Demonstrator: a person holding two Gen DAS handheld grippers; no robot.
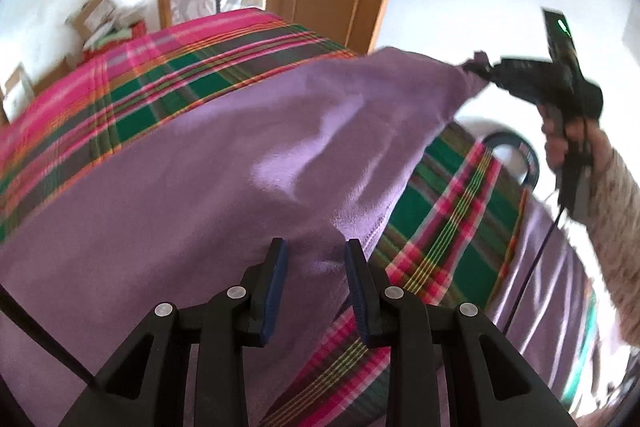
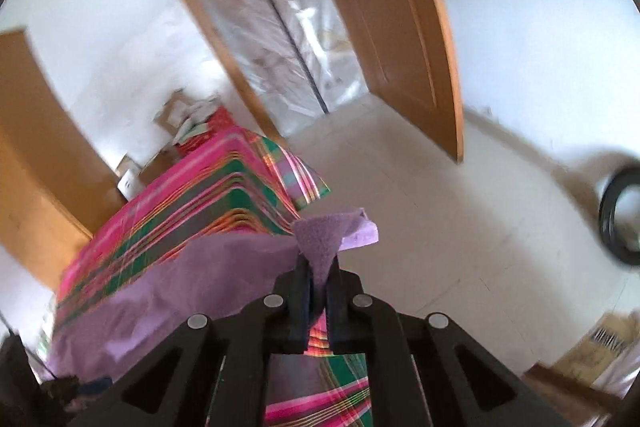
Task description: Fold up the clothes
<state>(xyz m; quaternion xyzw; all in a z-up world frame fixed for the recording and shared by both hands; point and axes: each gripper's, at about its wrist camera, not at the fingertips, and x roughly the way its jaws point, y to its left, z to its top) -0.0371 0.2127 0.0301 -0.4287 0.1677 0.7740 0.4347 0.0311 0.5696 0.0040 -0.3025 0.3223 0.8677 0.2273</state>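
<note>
The right claw (image 2: pixel 318 291) is clamped on a corner of the purple fleece garment (image 1: pixel 224 163), lifting it off the plaid bedspread (image 1: pixel 168 79) to start a fold, while the left claw (image 1: pixel 316 267) stands apart astride the garment's near edge, pads not pressing.

Lilac garment (image 1: pixel 192 163), pink-and-green plaid bedcover (image 1: pixel 168 79), black tongs (image 1: pixel 316 287) with blue pads (image 1: pixel 276 291), orange-brown door (image 2: pixel 400 27)

right gripper (image 2: pixel 318 291) pinching purple cloth (image 2: pixel 320 239) corner | over plaid bedspread (image 2: pixel 224 195) | door (image 2: pixel 384 27) ajar
</note>
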